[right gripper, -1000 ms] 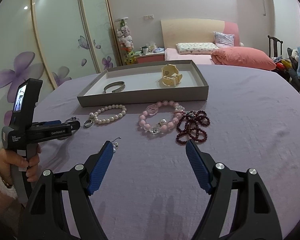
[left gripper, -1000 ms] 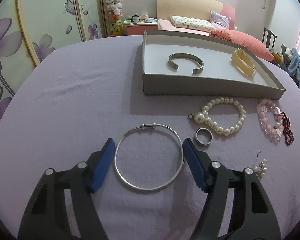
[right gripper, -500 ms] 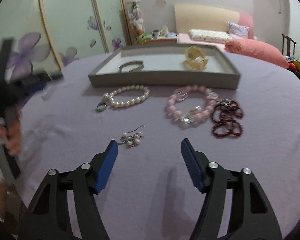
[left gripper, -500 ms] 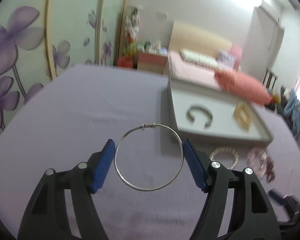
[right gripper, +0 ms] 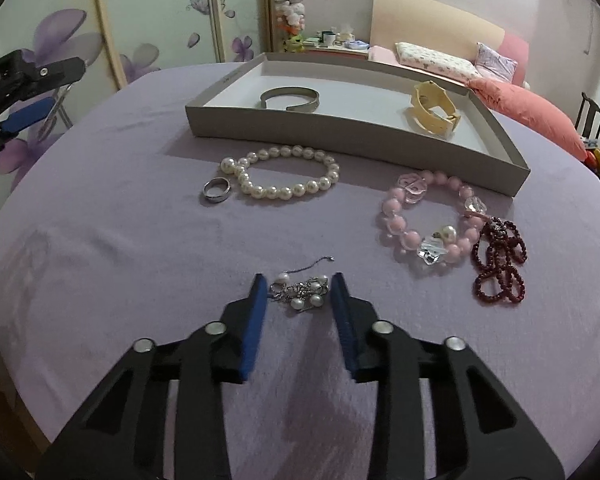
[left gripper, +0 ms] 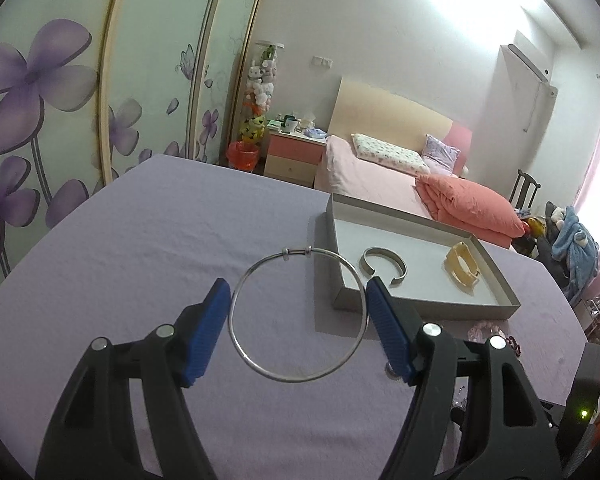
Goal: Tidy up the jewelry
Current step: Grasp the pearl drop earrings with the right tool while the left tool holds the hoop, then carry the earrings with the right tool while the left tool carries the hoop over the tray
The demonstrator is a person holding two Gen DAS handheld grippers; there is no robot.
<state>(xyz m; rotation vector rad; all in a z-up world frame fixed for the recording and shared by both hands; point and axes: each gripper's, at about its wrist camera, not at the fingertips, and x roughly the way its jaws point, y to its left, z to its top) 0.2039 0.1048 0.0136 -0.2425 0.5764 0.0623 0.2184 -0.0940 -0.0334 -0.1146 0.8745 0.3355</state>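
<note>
My left gripper is shut on a thin silver bangle and holds it in the air above the purple table, left of the grey tray. The tray holds a silver cuff and a cream bracelet. My right gripper is low over the table, its blue jaws partly closed either side of a small pearl-and-chain piece; I cannot tell whether they touch it. A pearl bracelet, a silver ring, a pink bead bracelet and dark red beads lie in front of the tray.
The purple-covered table is round, with its edge near on the left and right. The left gripper shows at the far left of the right wrist view. A bed and a nightstand stand behind the table.
My left gripper has lifted the silver bangle off the table and turned toward the tray. My right gripper has moved down and forward to the pearl-and-chain piece and its jaws have narrowed.
</note>
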